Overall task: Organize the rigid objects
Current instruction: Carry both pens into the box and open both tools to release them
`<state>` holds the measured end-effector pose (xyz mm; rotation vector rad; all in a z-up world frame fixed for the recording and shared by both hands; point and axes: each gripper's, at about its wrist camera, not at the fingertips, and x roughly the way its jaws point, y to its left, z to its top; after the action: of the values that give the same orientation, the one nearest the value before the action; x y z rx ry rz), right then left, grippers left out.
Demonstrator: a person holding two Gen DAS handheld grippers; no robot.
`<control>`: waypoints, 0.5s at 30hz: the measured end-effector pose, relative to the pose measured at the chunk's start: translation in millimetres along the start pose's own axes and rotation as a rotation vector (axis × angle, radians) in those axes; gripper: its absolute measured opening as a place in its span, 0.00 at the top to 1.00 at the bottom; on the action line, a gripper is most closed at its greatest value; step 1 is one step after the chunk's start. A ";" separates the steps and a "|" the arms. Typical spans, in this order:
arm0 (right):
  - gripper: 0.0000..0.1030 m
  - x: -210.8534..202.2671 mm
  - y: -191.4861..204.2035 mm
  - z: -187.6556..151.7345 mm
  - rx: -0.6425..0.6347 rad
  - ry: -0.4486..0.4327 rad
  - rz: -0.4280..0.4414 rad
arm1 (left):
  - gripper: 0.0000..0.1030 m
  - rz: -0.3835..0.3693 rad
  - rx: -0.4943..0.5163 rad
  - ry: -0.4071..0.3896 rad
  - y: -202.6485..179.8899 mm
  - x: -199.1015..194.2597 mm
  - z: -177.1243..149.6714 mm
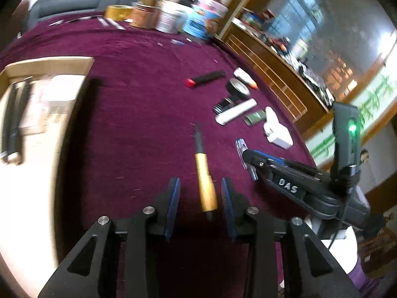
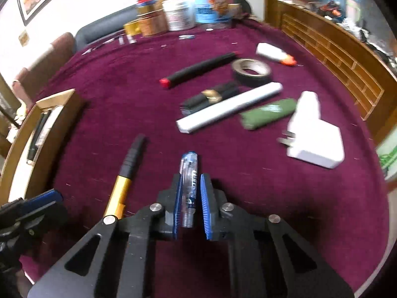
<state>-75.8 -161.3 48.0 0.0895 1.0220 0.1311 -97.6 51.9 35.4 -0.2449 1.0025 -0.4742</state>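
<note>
- Between the right claw (image 2: 189, 198) pads: clear blue-capped pen (image 2: 189, 186), lying lengthwise, cap end pointing away; jaws narrow, closed on it.
- L claw (image 1: 201, 198): jaws partly apart, yellow-and-black pen (image 1: 204, 176) in the gap, nearer the R pad; can't tell if that pad touches it. Pen lies on the purple desk (image 1: 139, 104), black tip pointing away.
- In right-wrist view, yellow pen sits just left of the clear pen, L claw at the frame's lower-left edge.
- Further out, centre-right of desk, a loose cluster: white tube (image 2: 229, 108), black item w/ gold band (image 2: 211, 95) just behind it, green pouch (image 2: 269, 113) to its right, white plug adapter (image 2: 315, 139) near the desk's right edge.
- Behind those: dark tape roll (image 2: 251, 70), black stick w/ red end (image 2: 198, 70), white marker w/ orange tip (image 2: 274, 53).
- Left side: open cardboard box (image 2: 29, 134) on the desk, dark pens inside along w/ pale items, blurred.
- Far edge of desk: row of cans & tubs (image 2: 183, 12).
</note>
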 end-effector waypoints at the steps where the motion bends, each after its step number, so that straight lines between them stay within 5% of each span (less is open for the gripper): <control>1: 0.88 -2.5 -7.3 -0.2 0.014 0.002 0.002 | 0.72 0.004 0.022 0.010 -7.5 6.5 1.1; 7: 0.88 -8.9 -22.5 -1.3 0.020 0.006 0.021 | 0.72 0.131 0.155 0.044 -35.7 49.9 8.2; 8: 0.88 -7.7 -20.5 -1.1 0.009 0.006 0.022 | 0.78 0.143 0.172 0.020 -36.8 51.2 7.9; 9: 0.88 -5.3 -17.2 -1.2 -0.007 0.009 0.017 | 0.94 0.152 0.166 0.020 -35.6 51.9 8.6; 15: 0.92 -7.9 -13.2 -2.3 -0.024 -0.025 0.089 | 0.95 0.033 0.038 0.011 -5.7 29.0 11.4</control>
<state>-81.0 -175.5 51.6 0.1144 0.9915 0.2225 -76.4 32.6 22.1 -0.1915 1.0060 -0.4647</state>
